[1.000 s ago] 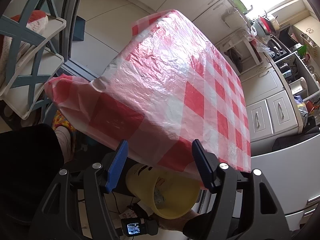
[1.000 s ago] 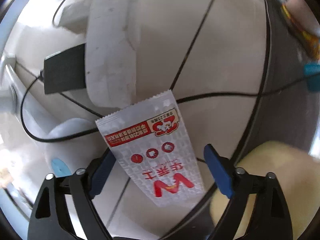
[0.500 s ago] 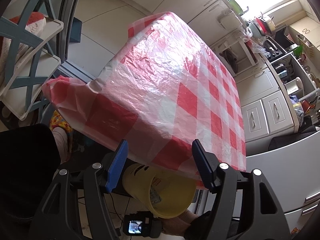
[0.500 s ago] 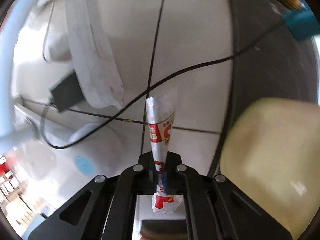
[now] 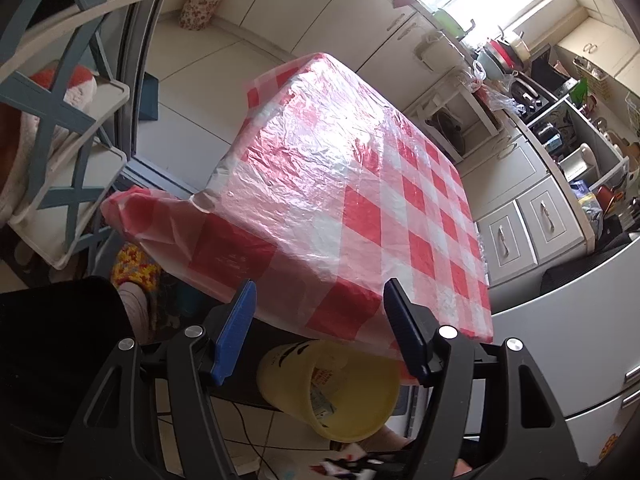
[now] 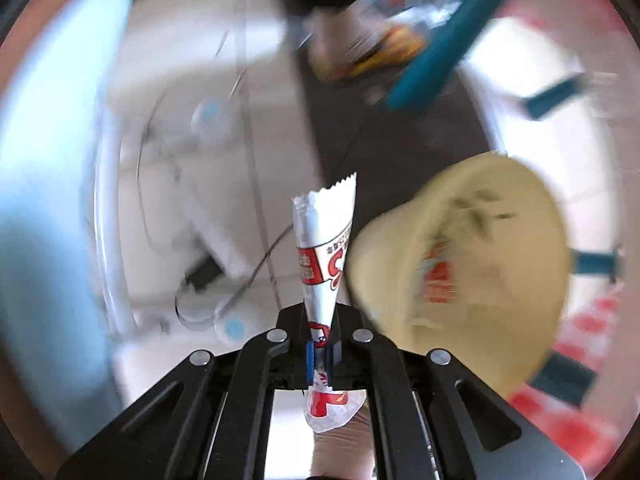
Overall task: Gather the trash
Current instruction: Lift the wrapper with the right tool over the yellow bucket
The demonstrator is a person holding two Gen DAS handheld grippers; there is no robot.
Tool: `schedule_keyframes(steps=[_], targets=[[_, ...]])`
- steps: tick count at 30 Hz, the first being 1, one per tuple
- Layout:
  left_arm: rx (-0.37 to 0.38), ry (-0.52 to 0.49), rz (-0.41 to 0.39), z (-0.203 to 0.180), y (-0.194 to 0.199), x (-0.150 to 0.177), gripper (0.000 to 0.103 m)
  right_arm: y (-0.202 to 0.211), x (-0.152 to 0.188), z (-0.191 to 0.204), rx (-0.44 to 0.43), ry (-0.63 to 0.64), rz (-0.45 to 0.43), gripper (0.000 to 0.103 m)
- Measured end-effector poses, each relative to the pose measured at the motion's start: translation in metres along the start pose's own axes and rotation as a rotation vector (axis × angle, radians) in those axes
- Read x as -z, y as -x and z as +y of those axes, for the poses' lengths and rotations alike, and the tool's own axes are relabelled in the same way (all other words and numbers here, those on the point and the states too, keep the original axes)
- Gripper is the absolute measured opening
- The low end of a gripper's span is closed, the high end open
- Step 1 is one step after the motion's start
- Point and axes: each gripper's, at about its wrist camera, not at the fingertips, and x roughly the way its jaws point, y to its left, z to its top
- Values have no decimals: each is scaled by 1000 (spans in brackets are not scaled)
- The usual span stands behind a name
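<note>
Trash here means a crumpled white-and-red wrapper (image 6: 325, 256), and we order the scene from big to small. Largest is the table under its red-and-white checked cloth (image 5: 352, 184), filling the left wrist view, with cream kitchen cabinets (image 5: 516, 220) to its right and a blue-framed shelf rack (image 5: 76, 128) to its left. Below the table's near edge we see the yellow bucket (image 5: 332, 396), mouth tilted toward the camera, with some printed scraps lying inside. Our left gripper (image 5: 320, 328) stands with its blue pads apart and nothing between them; the bucket sits beyond and below the gap, not touched by either pad. In the blurred right wrist view the same bucket (image 6: 480, 272) appears just right of the wrapper, over pale floor tiles (image 6: 168, 80) crossed by a dark cable (image 6: 256, 272). Our right gripper (image 6: 319, 358) is clenched on the wrapper, which sticks up from the pinched pads, pressed narrow, its serrated end uppermost
</note>
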Motion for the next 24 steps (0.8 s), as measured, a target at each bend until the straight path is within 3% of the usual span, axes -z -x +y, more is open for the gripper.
schedule_keyframes(steps=[3,6,9,13,17,24], targets=[[-14,-59,13,-9,-3,5,62,59,5,-28,8,-199,-150,4],[-36,-178,40,-29,-10,16,63,118,14,-54,1,-449,-368,4],[-49,-279,44,-49,-8,30,63,149,34,-60,11,-611,-533,4],[-41,-339,10,-74,12,44,63,181,53,-64,58,-731,-669,4],[-49,-387,-34,-97,33,60,64,187,62,-79,71,-813,-734,4],[-91,-476,-78,-124,50,84,66,158,64,-123,87,-1017,-666,5]])
